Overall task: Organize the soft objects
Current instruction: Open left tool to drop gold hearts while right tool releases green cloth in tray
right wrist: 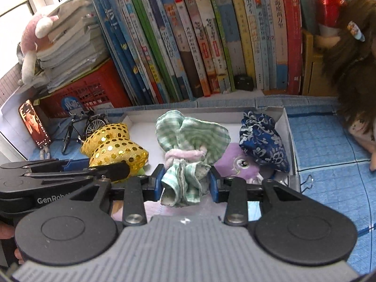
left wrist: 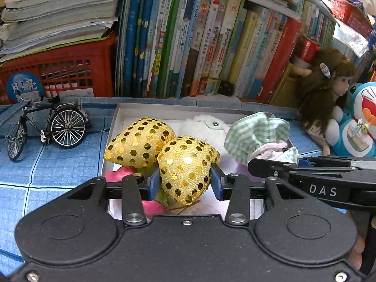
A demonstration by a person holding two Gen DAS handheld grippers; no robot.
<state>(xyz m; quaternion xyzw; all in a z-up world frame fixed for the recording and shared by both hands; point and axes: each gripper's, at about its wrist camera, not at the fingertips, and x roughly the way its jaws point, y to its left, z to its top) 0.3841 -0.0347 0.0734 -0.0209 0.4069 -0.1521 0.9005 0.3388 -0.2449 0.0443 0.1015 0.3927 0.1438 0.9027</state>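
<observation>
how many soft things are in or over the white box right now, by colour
gold sequined hearts: 2, the nearer one in the left claw
green checked cloth bundle: 1, in the right claw
blue floral pouch: 1
purple plush: 1
white plush: 1
pink soft piece: 1
total: 7

Counts: 2 gold sequin hearts (left wrist: 185,166) and (left wrist: 137,141), at 9 o'clock in the box (right wrist: 287,136). 1 green gingham bundle (right wrist: 192,141) at centre, 1 purple plush (right wrist: 237,164) beside it, 1 blue floral pouch (right wrist: 260,141) at 3 o'clock, 1 white plush (left wrist: 206,127). 1 box. 2 red baskets (left wrist: 70,70) and (left wrist: 347,14). 1 model bicycle (left wrist: 47,127), 1 doll (left wrist: 329,89), 1 blue cat plush (left wrist: 359,122).
</observation>
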